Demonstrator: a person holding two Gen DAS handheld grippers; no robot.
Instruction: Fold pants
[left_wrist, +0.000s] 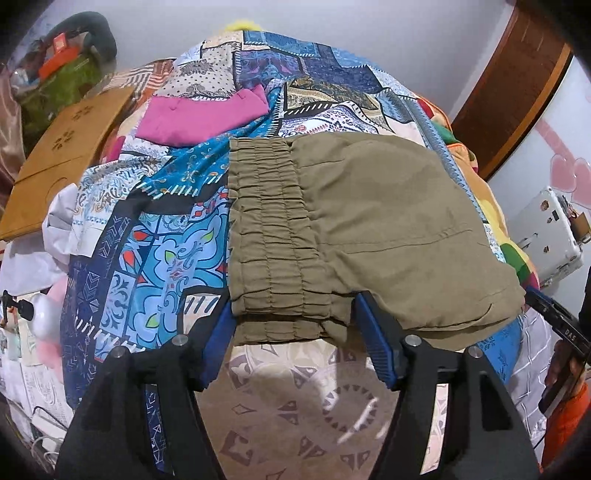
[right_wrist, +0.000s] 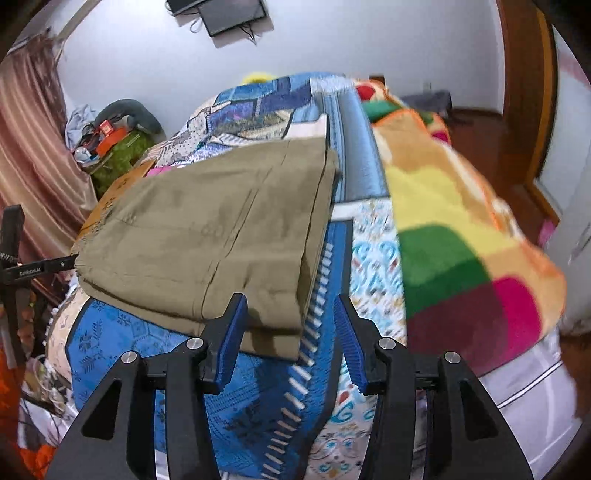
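The olive pants (left_wrist: 362, 229) are laid folded on the patchwork bedspread (left_wrist: 155, 236), apparently just released: the left gripper (left_wrist: 295, 339) is spread about the elastic waistband (left_wrist: 273, 236), the right gripper (right_wrist: 291, 339) held apart, gripping nothing.

Bed (left_wrist: 177, 236): covered with a blue patchwork-print spread. Folded olive pants (left_wrist: 369, 236) lie flat on it, just ahead of the fingers. A magenta garment (left_wrist: 199, 118) lies well beyond the left fingers. A multicoloured fleece blanket (right_wrist: 461, 240) is heaped right of the right fingers.
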